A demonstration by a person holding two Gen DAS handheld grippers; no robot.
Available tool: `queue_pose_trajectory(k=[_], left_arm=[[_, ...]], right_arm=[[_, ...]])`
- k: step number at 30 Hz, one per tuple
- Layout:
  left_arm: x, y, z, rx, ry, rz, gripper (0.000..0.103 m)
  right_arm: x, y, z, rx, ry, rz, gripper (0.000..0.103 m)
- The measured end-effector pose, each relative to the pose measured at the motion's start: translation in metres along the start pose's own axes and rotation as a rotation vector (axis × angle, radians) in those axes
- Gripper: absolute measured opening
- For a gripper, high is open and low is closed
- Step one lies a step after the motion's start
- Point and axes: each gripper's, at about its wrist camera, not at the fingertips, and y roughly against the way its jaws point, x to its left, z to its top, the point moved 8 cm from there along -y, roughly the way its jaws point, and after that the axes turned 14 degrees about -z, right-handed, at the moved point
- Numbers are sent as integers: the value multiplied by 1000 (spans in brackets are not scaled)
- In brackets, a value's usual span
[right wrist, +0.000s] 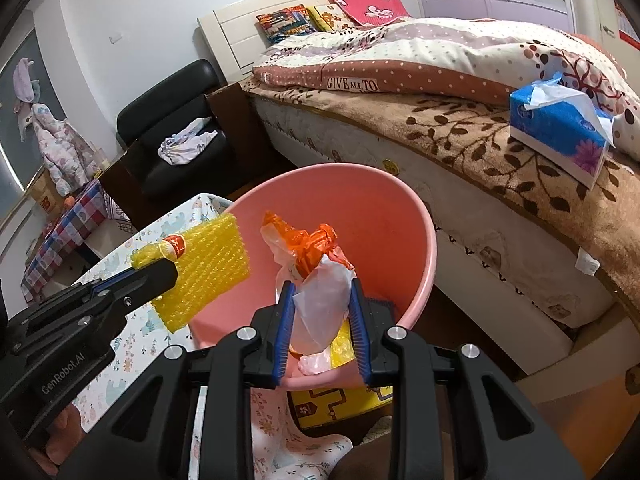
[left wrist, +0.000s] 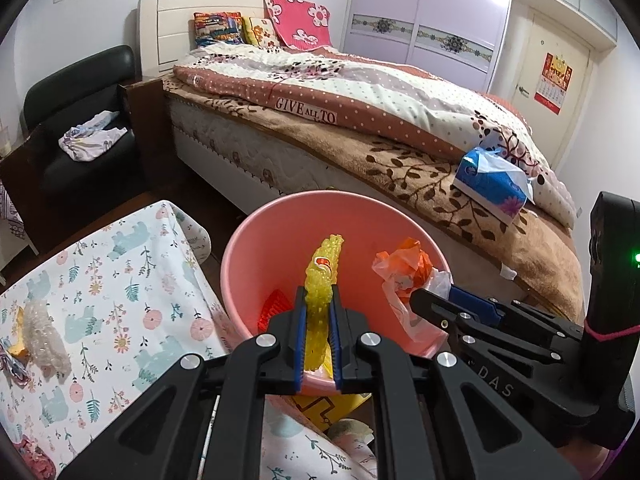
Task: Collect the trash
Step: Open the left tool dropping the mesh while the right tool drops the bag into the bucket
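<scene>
both hand-held grippers hold trash over pink bin (left wrist: 240, 264): yellow wrap (left wrist: 320, 280), orange bag (right wrist: 316, 280).

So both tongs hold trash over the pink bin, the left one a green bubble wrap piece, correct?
Not quite: the bubble wrap in the left tongs is yellow, as the right wrist view shows. The right tongs do hold a plastic bag over the pink bin.

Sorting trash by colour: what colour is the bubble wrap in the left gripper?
Yellow bubble wrap, with a small red label; clearest in the right wrist view.
</scene>
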Motion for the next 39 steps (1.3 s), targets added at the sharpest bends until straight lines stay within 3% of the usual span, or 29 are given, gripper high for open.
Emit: queue_pose_trajectory(k=[19,23,33,39], left_arm=[[1,-22,-5,32,16,-3,10],[2,-22,-5,26,19,4,36],[12,-12,-7,14,45,15,41],[18,-4,-9,5,62,27,45]], right_arm=[[-7,-10,-2,19,-11,-6,27],[-7,-11,-2,20,-11,-6,27],[-5,-11,-1,16,-23,-2,29],[-1,-10,-1,26,-34,19,45]])
